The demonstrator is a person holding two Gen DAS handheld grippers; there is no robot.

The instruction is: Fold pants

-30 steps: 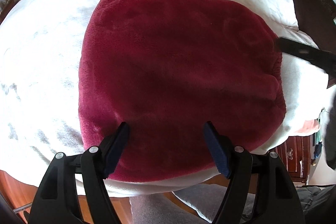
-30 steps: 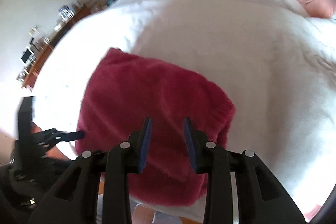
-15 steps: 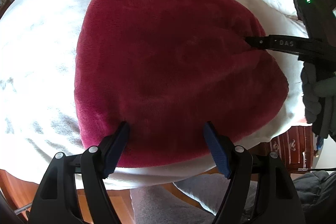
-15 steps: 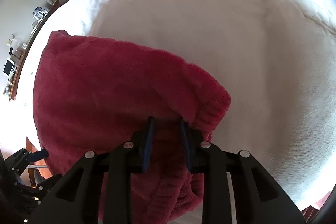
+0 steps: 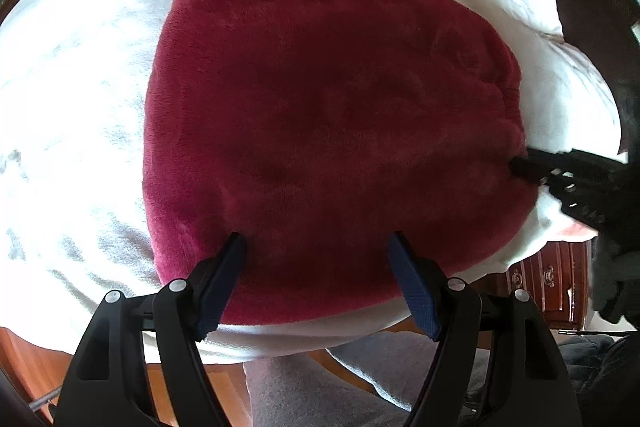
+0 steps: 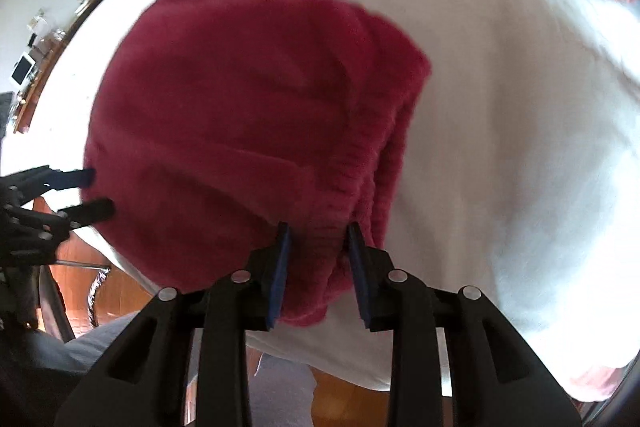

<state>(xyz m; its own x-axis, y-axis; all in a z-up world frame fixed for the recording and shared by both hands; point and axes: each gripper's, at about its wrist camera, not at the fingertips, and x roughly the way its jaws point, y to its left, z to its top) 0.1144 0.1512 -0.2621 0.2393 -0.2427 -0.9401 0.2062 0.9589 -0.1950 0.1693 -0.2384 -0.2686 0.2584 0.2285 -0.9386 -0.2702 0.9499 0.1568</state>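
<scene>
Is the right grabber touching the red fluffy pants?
Touching. The right wrist view shows the right gripper with the ribbed waistband of the red pants bunched between its fingers.

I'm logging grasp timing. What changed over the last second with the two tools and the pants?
The right tool moved in from above the red pants to their ribbed waistband edge, fingers now astride the gathered fabric, which has bunched and creased toward it. The left tool stayed wide open over the near edge, holding nothing. The pants remain on the white bedding.
</scene>
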